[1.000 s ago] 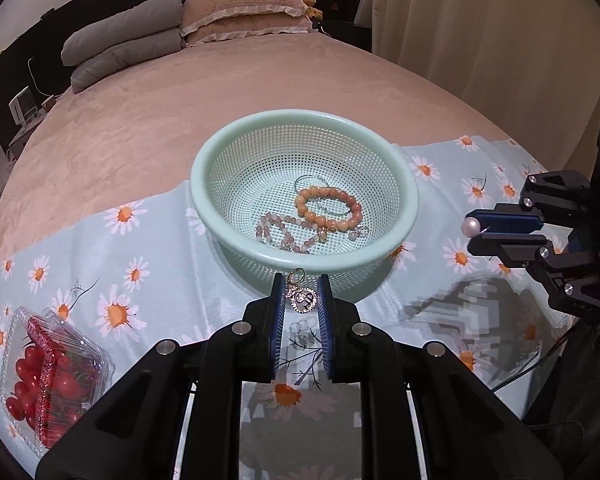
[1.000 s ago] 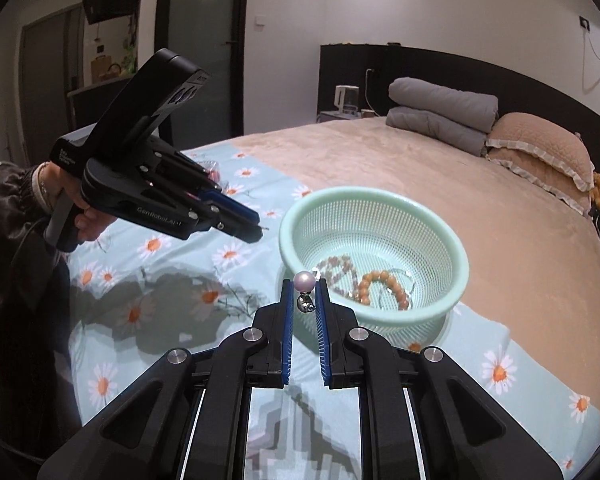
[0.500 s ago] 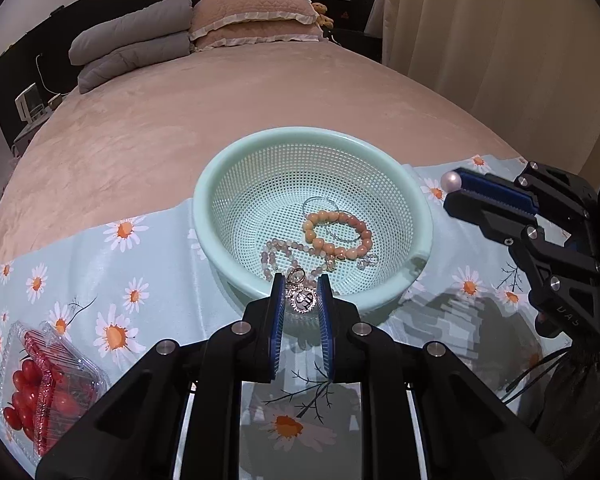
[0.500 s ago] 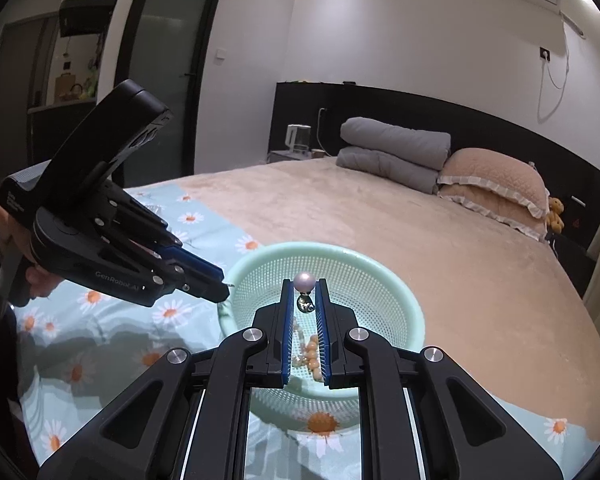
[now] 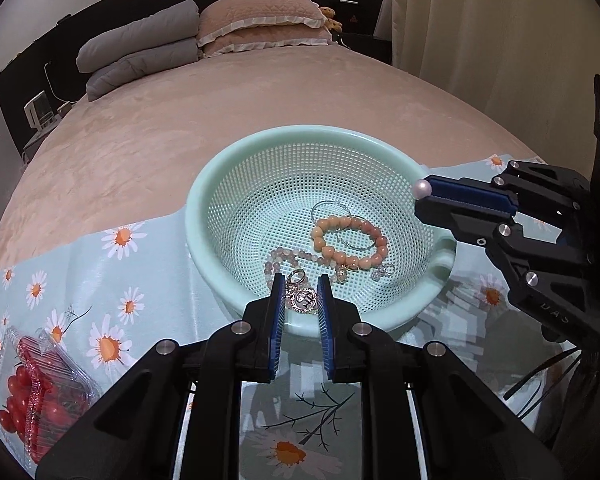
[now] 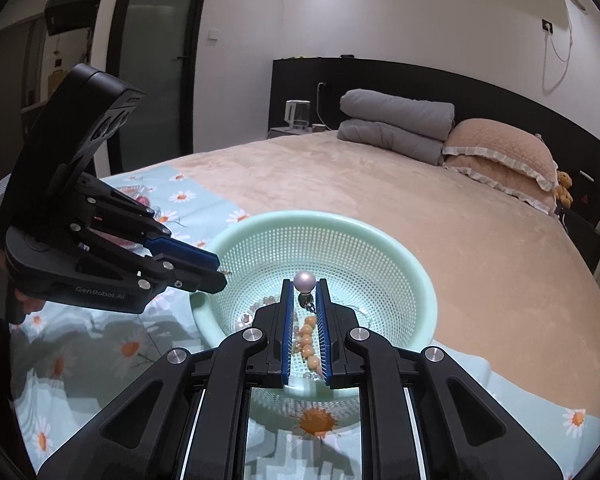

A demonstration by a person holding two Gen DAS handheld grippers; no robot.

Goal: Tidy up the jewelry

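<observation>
Two claws over basket (image 5: 204, 216), cherry tomato box (image 5: 32, 392) only left view.

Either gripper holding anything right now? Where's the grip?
Both. Left gripper pinches a gold pendant at its fingertips, by its sides. Right gripper clamps a pearl piece just under the pearl.

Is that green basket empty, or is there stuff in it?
Not empty: the green basket holds an orange bead bracelet and a paler beaded strand.
</observation>
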